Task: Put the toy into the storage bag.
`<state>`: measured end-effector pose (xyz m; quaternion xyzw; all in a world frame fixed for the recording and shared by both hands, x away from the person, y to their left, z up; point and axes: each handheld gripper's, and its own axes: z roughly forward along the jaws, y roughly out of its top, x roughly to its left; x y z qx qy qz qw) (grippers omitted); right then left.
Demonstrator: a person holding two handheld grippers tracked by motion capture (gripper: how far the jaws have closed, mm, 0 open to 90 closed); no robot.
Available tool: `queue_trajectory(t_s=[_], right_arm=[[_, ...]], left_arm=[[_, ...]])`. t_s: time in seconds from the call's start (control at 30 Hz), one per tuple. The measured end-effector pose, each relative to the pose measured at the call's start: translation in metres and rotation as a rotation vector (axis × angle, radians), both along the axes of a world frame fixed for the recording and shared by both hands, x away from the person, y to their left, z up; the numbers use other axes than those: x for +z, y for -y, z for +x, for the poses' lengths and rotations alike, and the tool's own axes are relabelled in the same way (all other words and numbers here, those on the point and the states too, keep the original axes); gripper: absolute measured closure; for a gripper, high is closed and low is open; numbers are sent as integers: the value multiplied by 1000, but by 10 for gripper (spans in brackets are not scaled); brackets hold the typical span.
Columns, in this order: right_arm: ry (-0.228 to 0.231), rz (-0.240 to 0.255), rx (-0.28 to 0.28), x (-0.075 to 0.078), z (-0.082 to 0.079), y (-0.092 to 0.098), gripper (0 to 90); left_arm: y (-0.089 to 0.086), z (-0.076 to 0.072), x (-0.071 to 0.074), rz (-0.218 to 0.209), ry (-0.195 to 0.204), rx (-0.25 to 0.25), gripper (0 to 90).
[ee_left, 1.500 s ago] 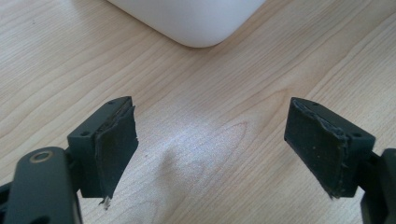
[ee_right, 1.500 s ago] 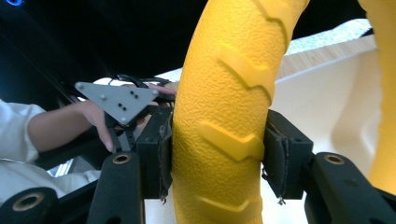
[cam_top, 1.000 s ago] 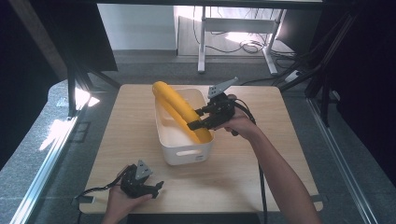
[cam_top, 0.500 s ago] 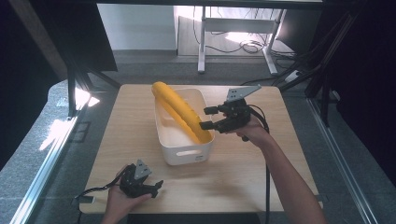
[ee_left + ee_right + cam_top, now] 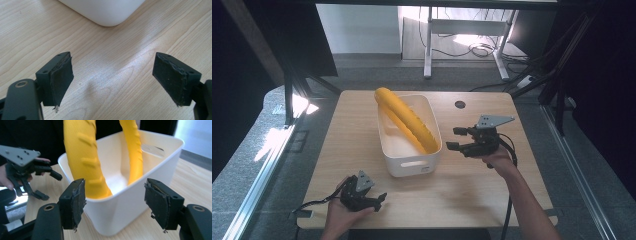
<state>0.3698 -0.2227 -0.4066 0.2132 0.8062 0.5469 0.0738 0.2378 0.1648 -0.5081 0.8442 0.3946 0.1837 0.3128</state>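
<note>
Right hand-held gripper (image 5: 458,139) hangs wide open, empty, just beside the white plastic bin (image 5: 409,162) holding the long yellow ridged curved piece (image 5: 409,121) ahead; left hand-held gripper (image 5: 377,199) open on the worktop (image 5: 492,185); retreat level, avoid nudging bin.

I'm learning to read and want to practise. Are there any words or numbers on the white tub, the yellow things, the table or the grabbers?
There is nothing to read here.
The white tub: plain, no label or letters.
The two yellow things in it: only raised ridges, no writing.
The wooden table: bare wood grain.
The left grabber and right grabber: black parts, a grey plate, screw holes, no marks.
</note>
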Motion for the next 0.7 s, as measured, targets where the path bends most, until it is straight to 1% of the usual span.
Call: queue_trajectory(t_s=[0.07, 0.1, 0.3, 0.37, 0.47, 0.53, 0.63, 0.7], right_arm=[[3, 11, -14, -5, -2, 4, 336], [-4, 11, -18, -7, -3, 5, 336], [1, 29, -53, -15, -5, 13, 337], [-4, 26, -61, -17, -6, 15, 337], [1, 27, -67, -18, -6, 16, 337], [9, 38, -73, -18, -8, 16, 336], [17, 24, -84, -23, -14, 15, 331], [18, -6, -93, -29, -18, 15, 322]], left_arm=[[0, 0, 0, 0, 0, 0, 169], [0, 0, 0, -1, 1, 1, 169], [0, 0, 0, -1, 5, 4, 169], [0, 0, 0, 0, 4, 2, 168], [0, 0, 0, 1, 4, 2, 168], [0, 0, 1, -2, 6, 4, 168], [-1, 0, 1, -1, 6, 4, 168], [0, 0, 0, 2, 4, 2, 168]])
